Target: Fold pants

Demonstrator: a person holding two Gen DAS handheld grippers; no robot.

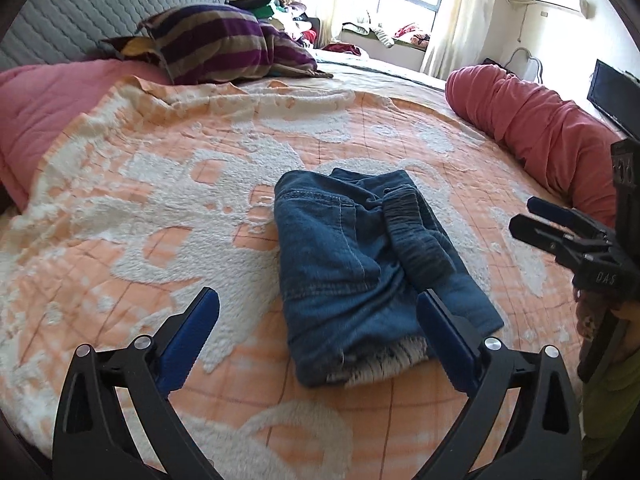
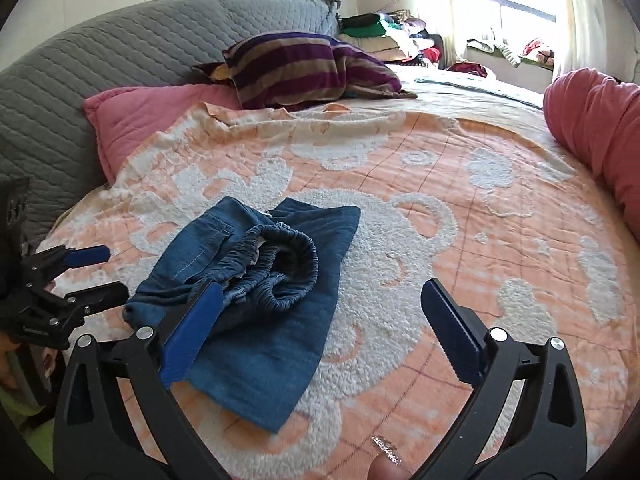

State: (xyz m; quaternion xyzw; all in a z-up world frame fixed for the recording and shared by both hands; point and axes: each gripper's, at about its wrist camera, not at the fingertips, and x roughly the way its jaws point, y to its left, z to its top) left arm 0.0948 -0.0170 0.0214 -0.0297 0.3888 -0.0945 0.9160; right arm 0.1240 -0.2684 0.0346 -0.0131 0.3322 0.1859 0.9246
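Denim pants (image 1: 360, 264) lie folded on bed blanket (image 1: 160, 200), L gripper (image 1: 318, 320) & R gripper (image 2: 320, 312) jaws wide, empty.

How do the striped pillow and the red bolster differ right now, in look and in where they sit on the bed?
The striped pillow has purple and tan bands; the red bolster is one plain colour.
The pillow is a flattish cushion, slumped; the bolster is a long roll, wrinkled.
The pillow lies at the grey headboard; the bolster lies along the bed's right edge.
Both lie clear of the folded pants.
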